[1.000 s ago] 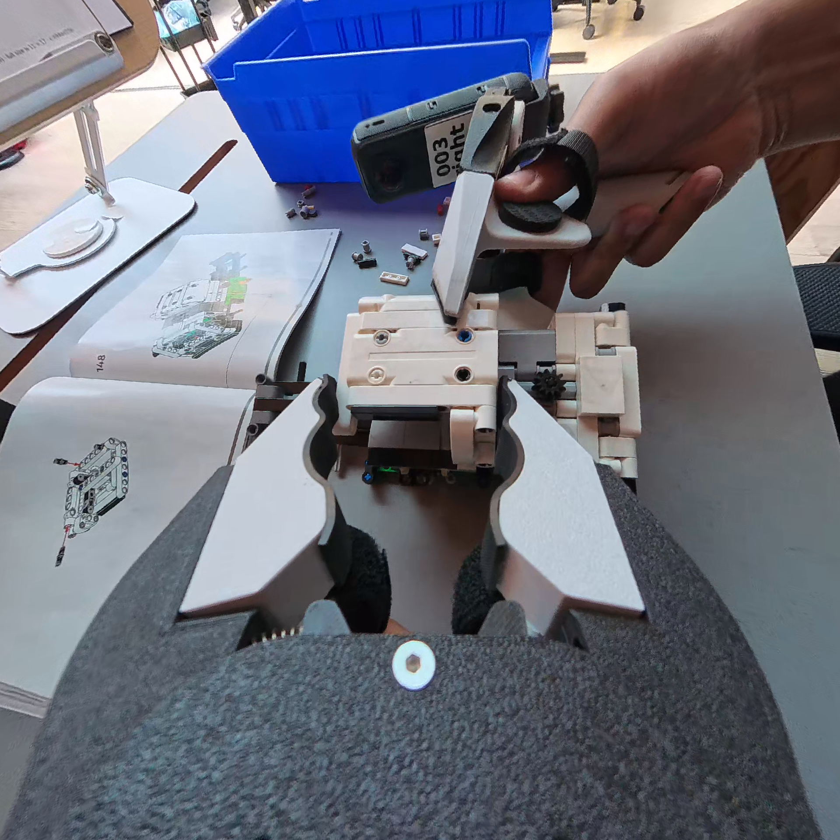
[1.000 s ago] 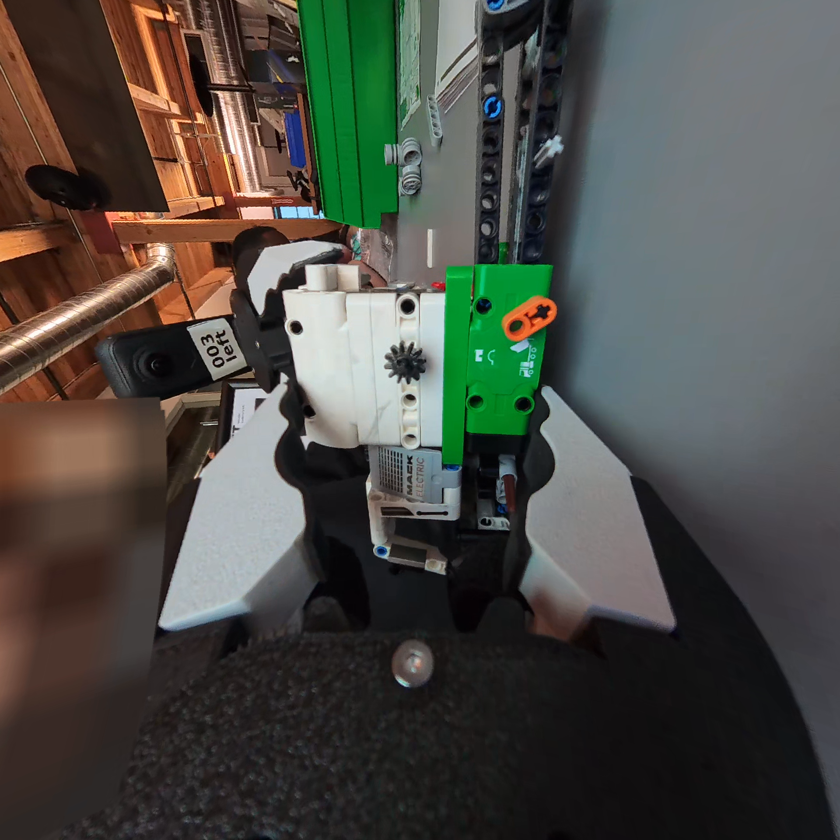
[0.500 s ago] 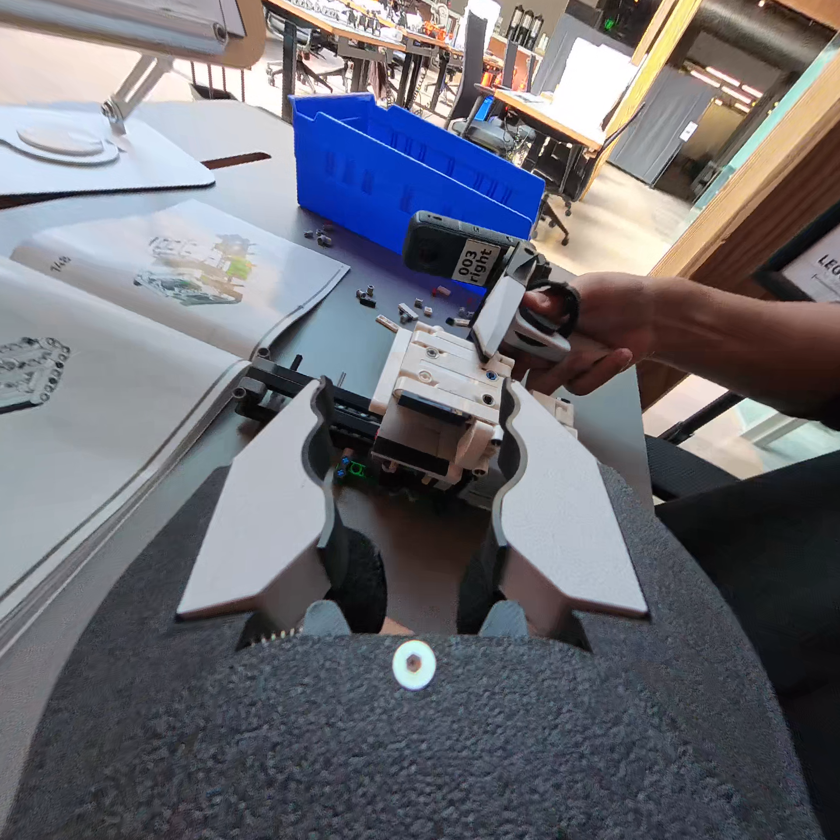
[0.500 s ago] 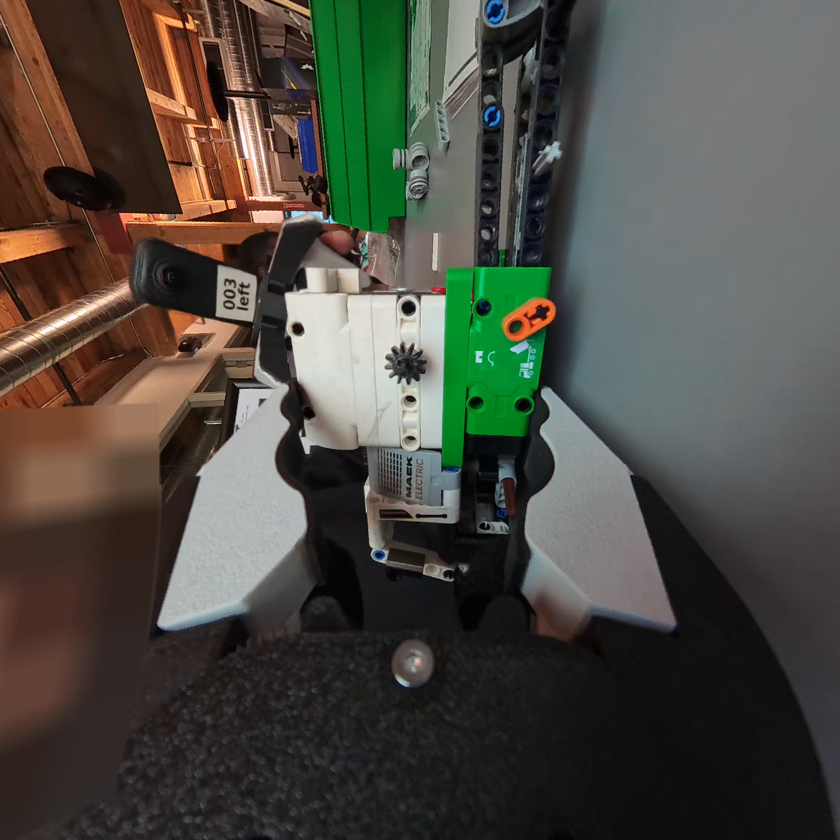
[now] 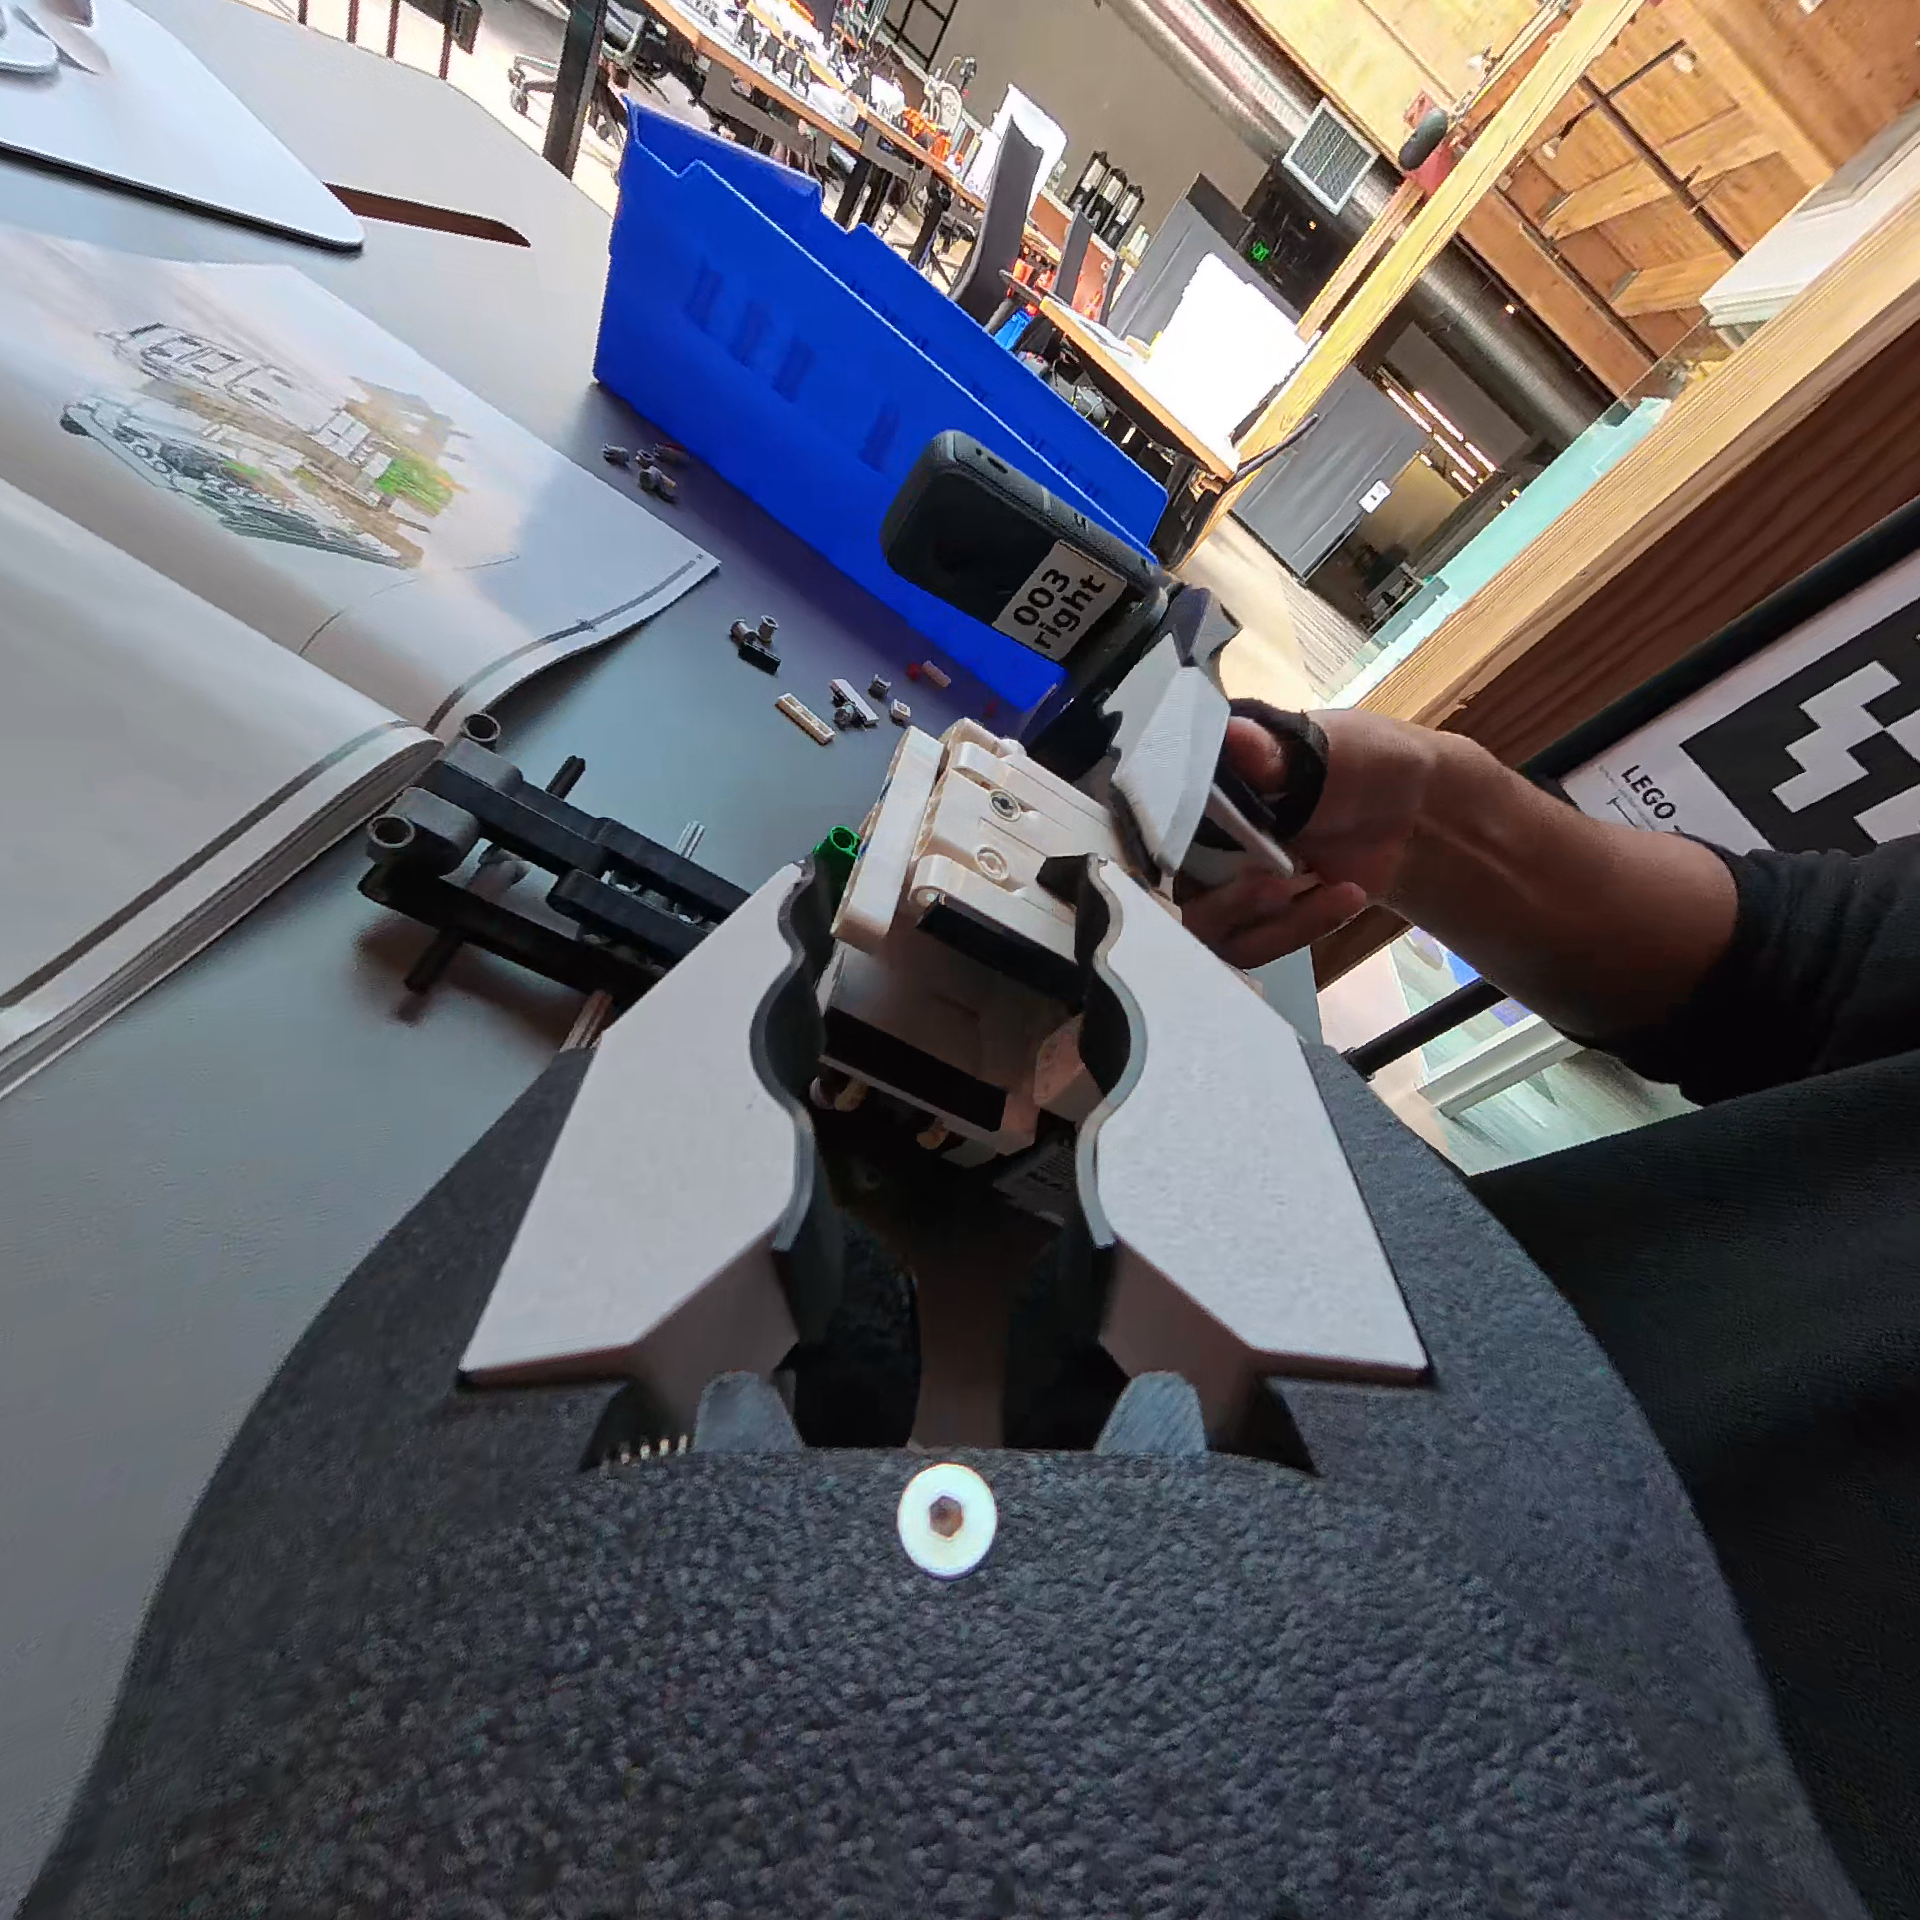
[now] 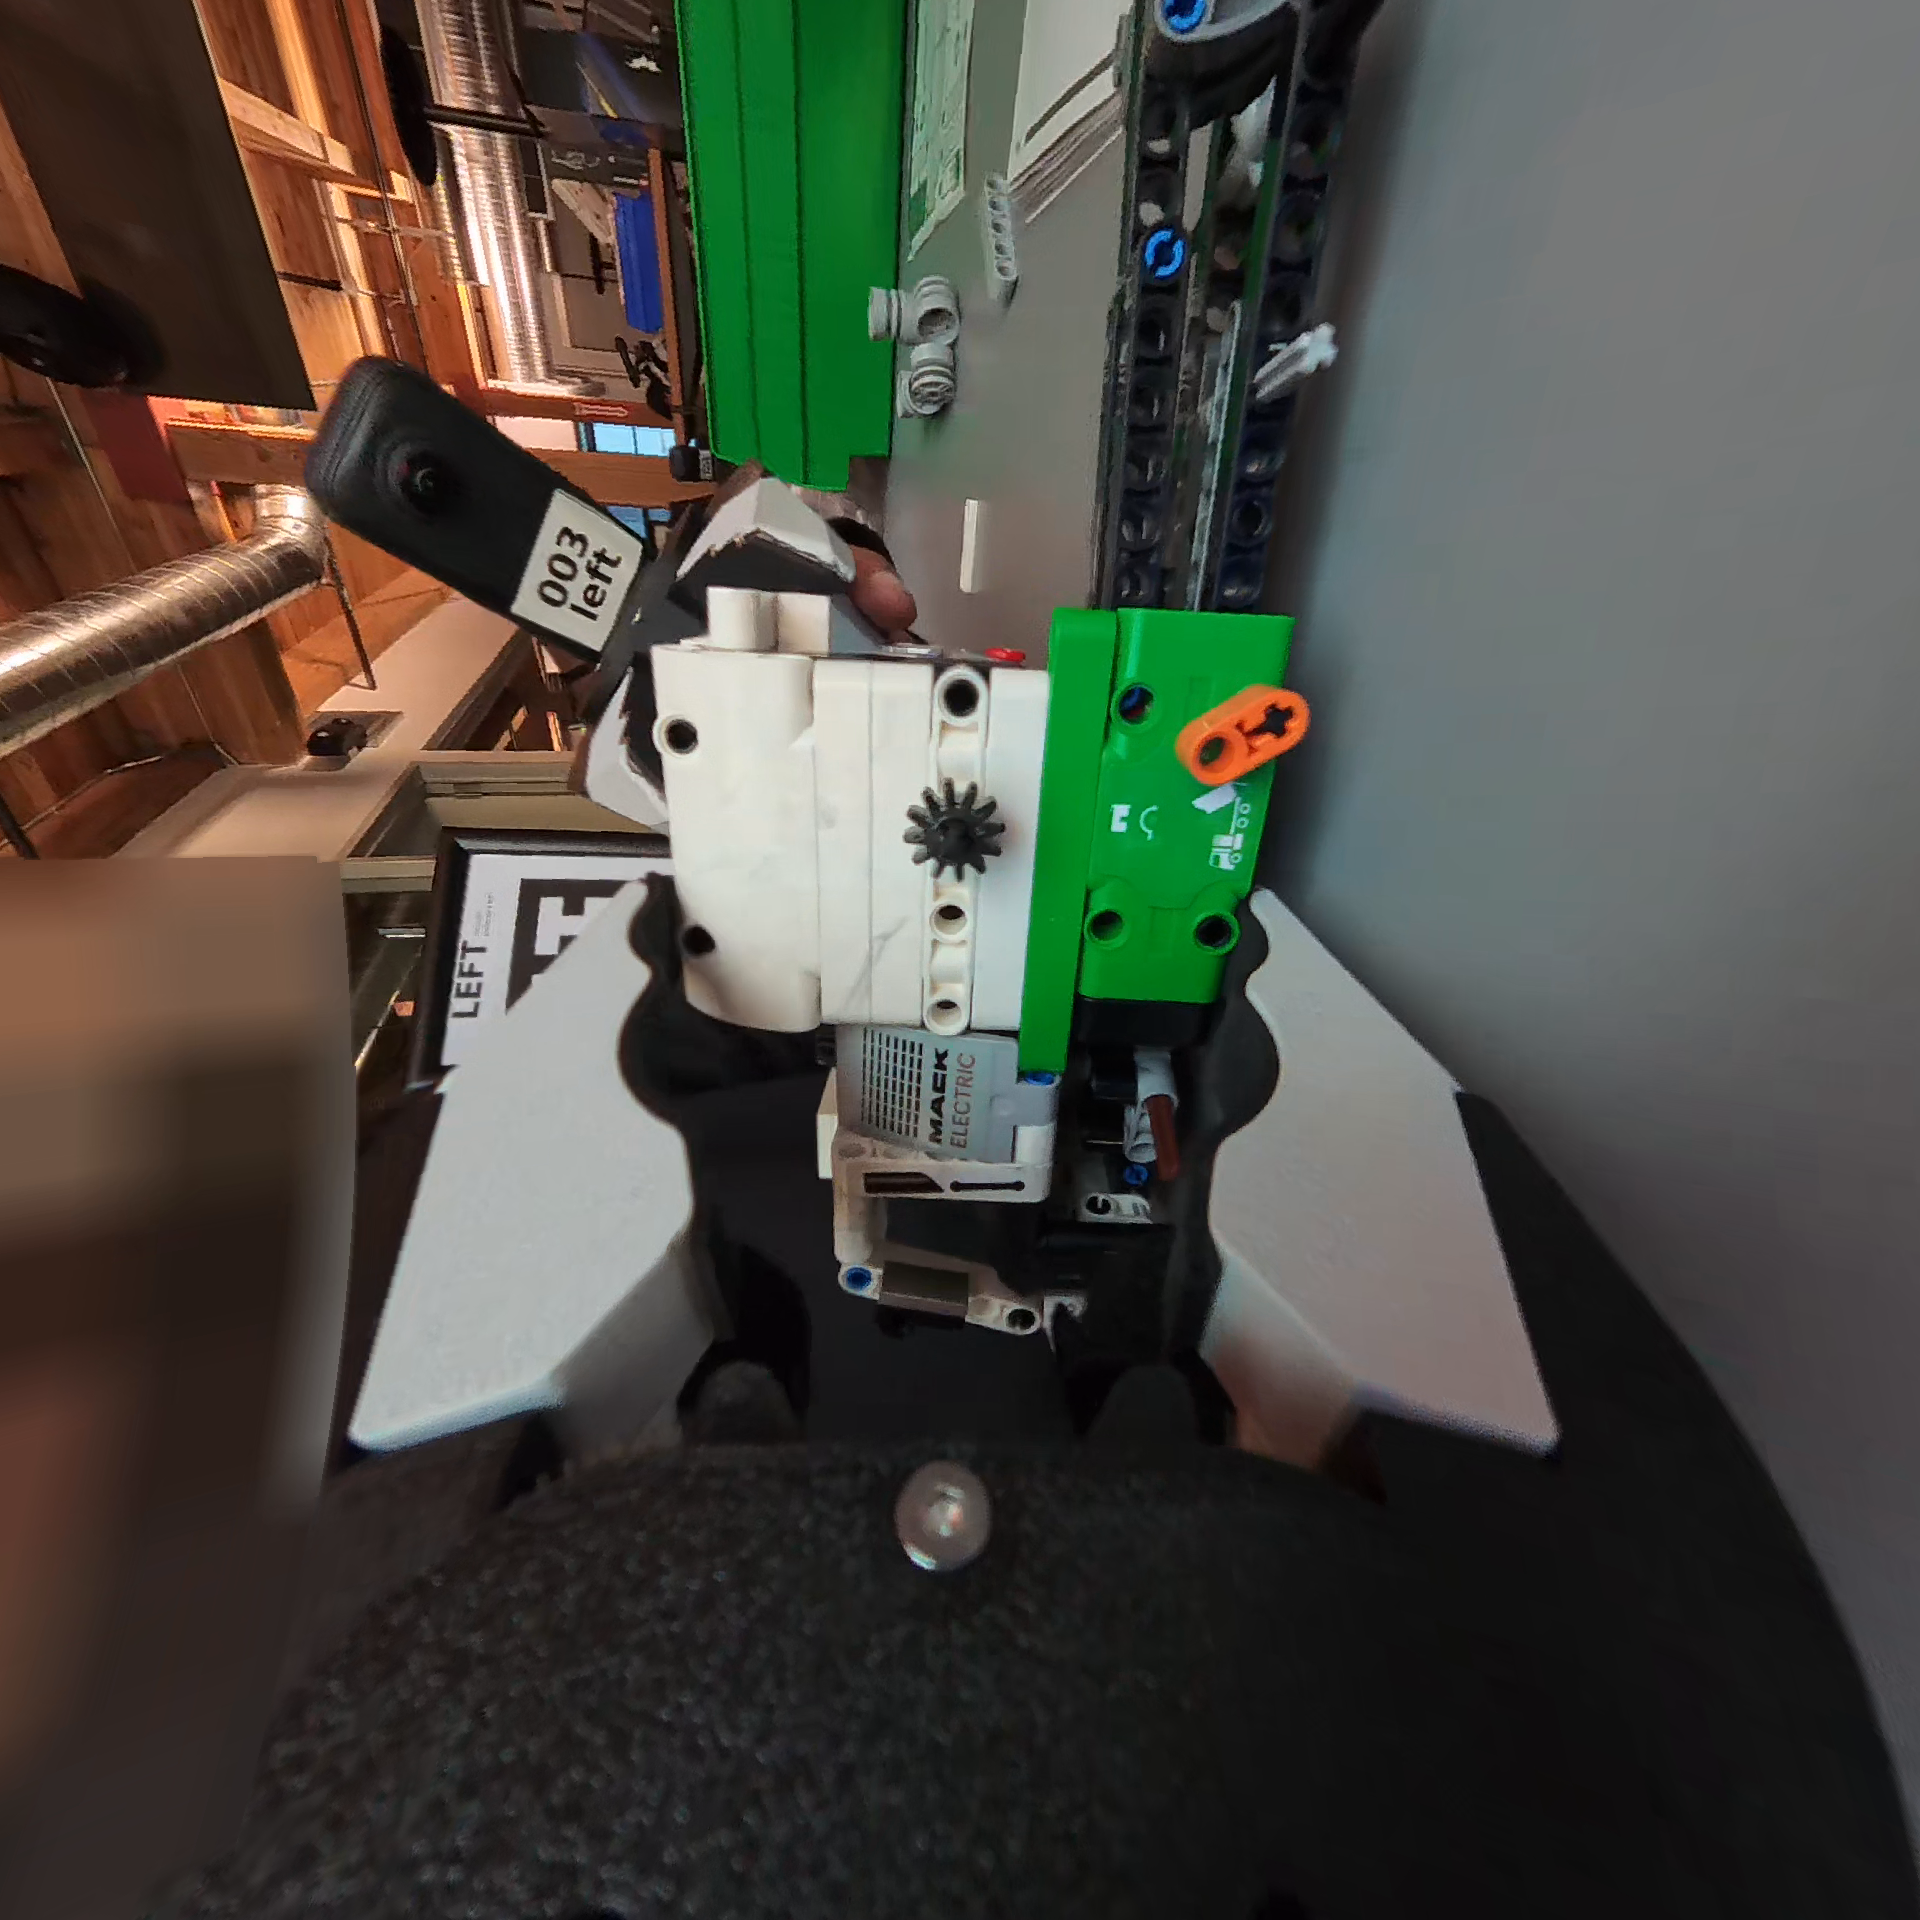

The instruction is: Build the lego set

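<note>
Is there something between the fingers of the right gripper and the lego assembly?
Nothing visible. In the right wrist view the lego assembly already sits between the fingers of the right gripper. The left gripper holds its opposite side.

a dark grey table (image 5: 260, 1091) carries an open booklet (image 5: 208, 582), a blue bin (image 5: 810, 416) beyond it, small loose lego bits (image 5: 821, 696) scattered between booklet and bin, a black beam frame (image 5: 540, 883) beside the booklet's edge, and a pale stand base (image 5: 156, 156) far left.
</note>
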Demonstrator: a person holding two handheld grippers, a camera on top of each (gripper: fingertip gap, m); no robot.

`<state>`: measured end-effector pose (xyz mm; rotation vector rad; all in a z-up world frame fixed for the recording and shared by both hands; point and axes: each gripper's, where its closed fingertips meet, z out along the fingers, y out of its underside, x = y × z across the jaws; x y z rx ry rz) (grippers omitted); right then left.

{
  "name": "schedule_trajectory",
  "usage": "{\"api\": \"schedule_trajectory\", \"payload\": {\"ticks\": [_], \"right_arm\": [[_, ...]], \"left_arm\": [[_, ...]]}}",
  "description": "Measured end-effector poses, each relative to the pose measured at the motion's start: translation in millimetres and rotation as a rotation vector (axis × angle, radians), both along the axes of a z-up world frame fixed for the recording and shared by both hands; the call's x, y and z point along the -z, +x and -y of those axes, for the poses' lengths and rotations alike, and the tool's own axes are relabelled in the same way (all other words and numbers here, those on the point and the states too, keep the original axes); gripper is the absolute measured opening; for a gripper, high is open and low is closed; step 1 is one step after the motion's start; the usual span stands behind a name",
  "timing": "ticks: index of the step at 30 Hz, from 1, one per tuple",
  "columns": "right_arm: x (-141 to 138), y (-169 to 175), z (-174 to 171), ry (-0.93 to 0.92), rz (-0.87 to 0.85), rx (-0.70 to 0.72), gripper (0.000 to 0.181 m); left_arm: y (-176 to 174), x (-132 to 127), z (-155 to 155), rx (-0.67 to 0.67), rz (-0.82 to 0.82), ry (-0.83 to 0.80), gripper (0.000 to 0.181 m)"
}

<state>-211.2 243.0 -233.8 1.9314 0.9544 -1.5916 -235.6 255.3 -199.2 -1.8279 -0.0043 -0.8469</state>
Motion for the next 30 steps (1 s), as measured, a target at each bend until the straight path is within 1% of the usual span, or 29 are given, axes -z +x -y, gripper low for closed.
{"api": "schedule_trajectory", "payload": {"ticks": [5, 8, 11, 14, 16, 18, 19, 21, 23, 26, 28, 30], "right_arm": [[1, -1, 0, 0.032, 0.018, -0.017, 0.103], [2, -1, 1, 0.072, 0.027, -0.035, 0.102], [2, -1, 0, 0.058, 0.018, -0.027, 0.102], [1, -1, -1, 0.036, 0.008, -0.016, 0.103], [0, -1, -1, 0.013, -0.007, -0.007, 0.104], [0, 0, -3, -0.03, -0.006, 0.0, 0.101], [0, 1, -3, -0.056, -0.007, -0.003, 0.1], [-1, 2, -4, -0.106, -0.011, 0.002, 0.099], [-2, 5, -5, -0.128, -0.017, -0.005, 0.099], [-3, 14, -6, -0.087, -0.027, -0.028, 0.103], [-2, 22, -8, -0.057, -0.029, -0.03, 0.101], [0, 25, -11, -0.049, -0.027, -0.024, 0.099]], "left_arm": [[-2, 3, 1, 0.006, 0.034, -0.006, 0.044], [-2, 6, 3, 0.016, 0.081, -0.004, 0.042], [-3, 4, 2, -0.002, 0.027, 0.007, 0.042], [-2, 3, 1, 0.003, 0.023, 0.002, 0.042], [-2, 1, 0, 0.004, -0.002, 0.003, 0.043], [-6, -2, 0, -0.015, -0.032, 0.023, 0.038], [-11, -5, 0, -0.031, -0.043, 0.039, 0.038], [-18, -12, 4, -0.046, -0.068, 0.076, 0.042], [-21, -11, 9, -0.056, -0.144, 0.091, 0.045], [-16, -6, 20, -0.022, -0.244, 0.095, 0.041], [-9, -4, 27, 0.01, -0.288, 0.105, 0.033], [1, 0, 31, 0.048, -0.316, 0.103, 0.032]]}}
